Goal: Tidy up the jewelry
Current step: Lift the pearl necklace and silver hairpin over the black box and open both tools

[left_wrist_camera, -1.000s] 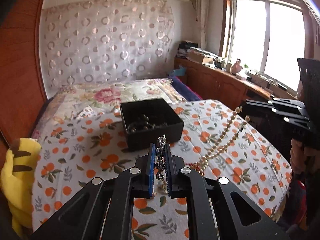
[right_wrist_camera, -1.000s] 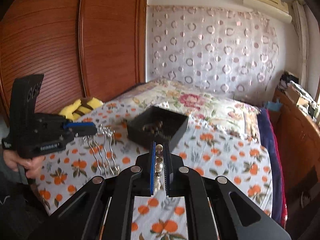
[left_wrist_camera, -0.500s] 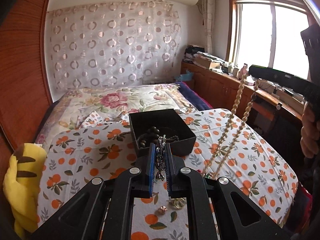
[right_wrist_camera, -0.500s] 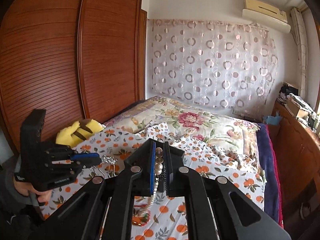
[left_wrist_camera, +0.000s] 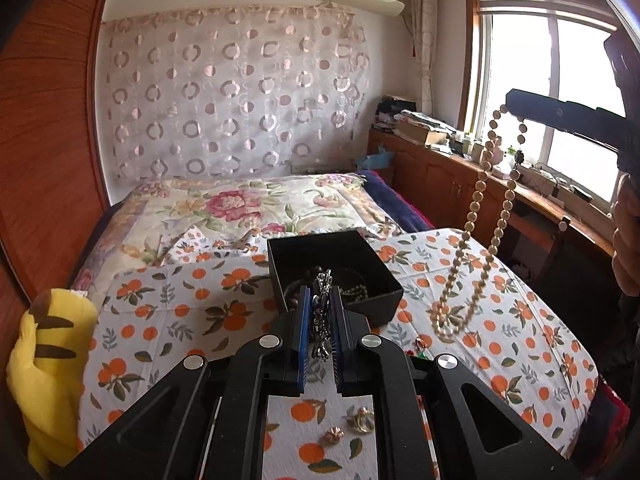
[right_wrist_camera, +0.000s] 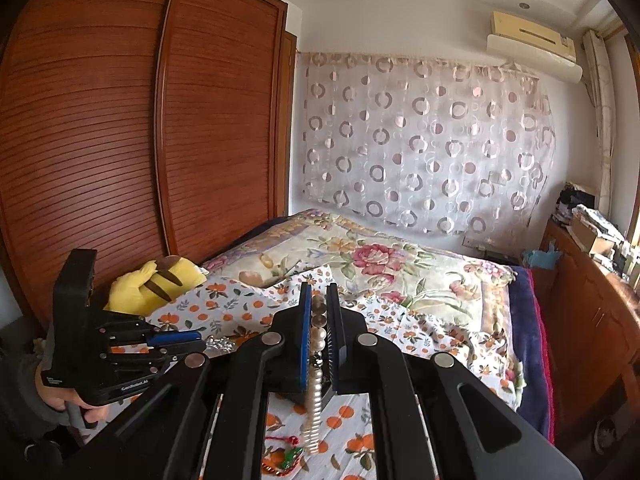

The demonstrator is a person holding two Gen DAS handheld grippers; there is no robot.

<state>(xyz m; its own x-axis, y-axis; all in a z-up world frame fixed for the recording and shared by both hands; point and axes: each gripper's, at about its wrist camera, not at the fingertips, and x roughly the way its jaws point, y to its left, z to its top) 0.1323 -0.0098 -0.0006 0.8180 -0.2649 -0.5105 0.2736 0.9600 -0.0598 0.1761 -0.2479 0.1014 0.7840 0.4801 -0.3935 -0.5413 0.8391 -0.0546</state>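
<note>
Pearl necklace (left_wrist_camera: 476, 236) hangs lengthwise from the right gripper (right_wrist_camera: 319, 322), clenched on its beads, lifted right of the black box (left_wrist_camera: 336, 276); the left gripper (left_wrist_camera: 320, 322), nearer, grips a silver chain (left_wrist_camera: 321, 316) just before that box, which already holds dark beads.

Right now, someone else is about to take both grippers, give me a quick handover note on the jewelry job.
Left gripper: shut on the silver chain, held near the black box.
Right gripper: shut on the pearl necklace, lifted high; its lower loop hangs down to the orange-print cloth, right of the box.
Done: some dark beaded pieces already lie in the box.
Left: drop both strands in, then collect the small gold pieces and the red and green trinket on the cloth.
</note>
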